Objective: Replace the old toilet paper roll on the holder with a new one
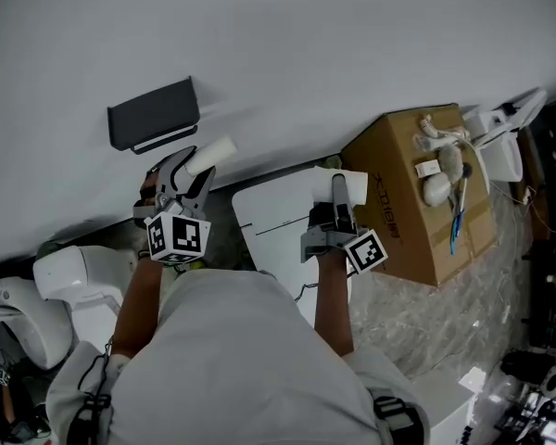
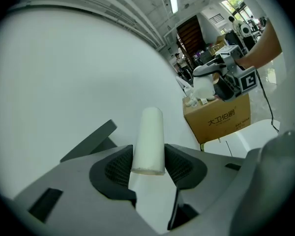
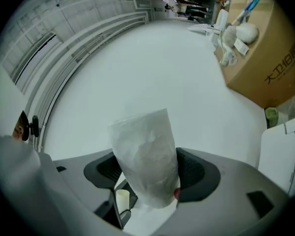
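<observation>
**A:** ok, where's everything sitting right now?

**B:** The left gripper [image 1: 189, 174] is clamped on the white tube [image 2: 148, 136], the bare core of the old roll. The pads press on both sides and the tube sticks out toward 1 o'clock in the head view. The dark holder [image 1: 155, 114] is on the wall [image 1: 352, 44] at roughly 11 o'clock from it, near but not touching. The toilet [image 1: 69, 281] is down at 8 o'clock.

**A:** and the fresh one?

**B:** The right gripper [image 1: 339, 195] is holding the new roll [image 3: 147, 156], wrapped in thin crinkly plastic and squeezed between its pads, pointing to 12 o'clock. The cardboard box [image 1: 417, 202] with odds and ends on top sits at 3 o'clock from it. The two grippers are side by side, well apart.
</observation>
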Available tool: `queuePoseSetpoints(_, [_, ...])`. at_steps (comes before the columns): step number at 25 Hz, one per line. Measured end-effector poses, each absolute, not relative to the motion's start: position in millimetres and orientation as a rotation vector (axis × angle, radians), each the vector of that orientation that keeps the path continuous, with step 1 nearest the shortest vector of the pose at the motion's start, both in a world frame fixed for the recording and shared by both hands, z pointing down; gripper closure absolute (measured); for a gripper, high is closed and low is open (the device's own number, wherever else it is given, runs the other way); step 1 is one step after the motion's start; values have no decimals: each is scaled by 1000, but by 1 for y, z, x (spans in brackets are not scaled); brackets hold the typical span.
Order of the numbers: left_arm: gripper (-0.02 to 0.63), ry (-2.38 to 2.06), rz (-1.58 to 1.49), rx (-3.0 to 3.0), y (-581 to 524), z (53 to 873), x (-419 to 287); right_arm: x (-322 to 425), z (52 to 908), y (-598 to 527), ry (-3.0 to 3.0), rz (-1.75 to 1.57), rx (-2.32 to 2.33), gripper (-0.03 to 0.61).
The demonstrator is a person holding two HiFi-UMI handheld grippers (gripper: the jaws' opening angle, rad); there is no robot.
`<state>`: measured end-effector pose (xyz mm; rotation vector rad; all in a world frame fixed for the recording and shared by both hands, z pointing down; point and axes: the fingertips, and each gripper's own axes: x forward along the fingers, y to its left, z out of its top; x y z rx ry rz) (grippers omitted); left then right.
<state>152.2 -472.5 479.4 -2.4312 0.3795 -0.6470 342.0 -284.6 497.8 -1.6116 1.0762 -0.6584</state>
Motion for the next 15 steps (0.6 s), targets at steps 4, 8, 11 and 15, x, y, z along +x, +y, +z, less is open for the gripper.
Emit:
queuePoseSetpoints(4, [400, 517, -676, -2424, -498, 474, 103, 325, 495, -330, 1116, -706, -1527, 247])
queuePoseSetpoints(8, [400, 633, -705, -2404, -520, 470, 52, 305, 493, -373, 1113, -741, -1408, 247])
queuePoseSetpoints(11, [400, 711, -732, -2391, -531, 471, 19, 292, 496, -402, 1092, -778, -1347, 249])
queuePoseSetpoints(15, [400, 799, -763, -2366, -543, 469, -19, 273, 499, -439, 1101, -841, -1326, 249])
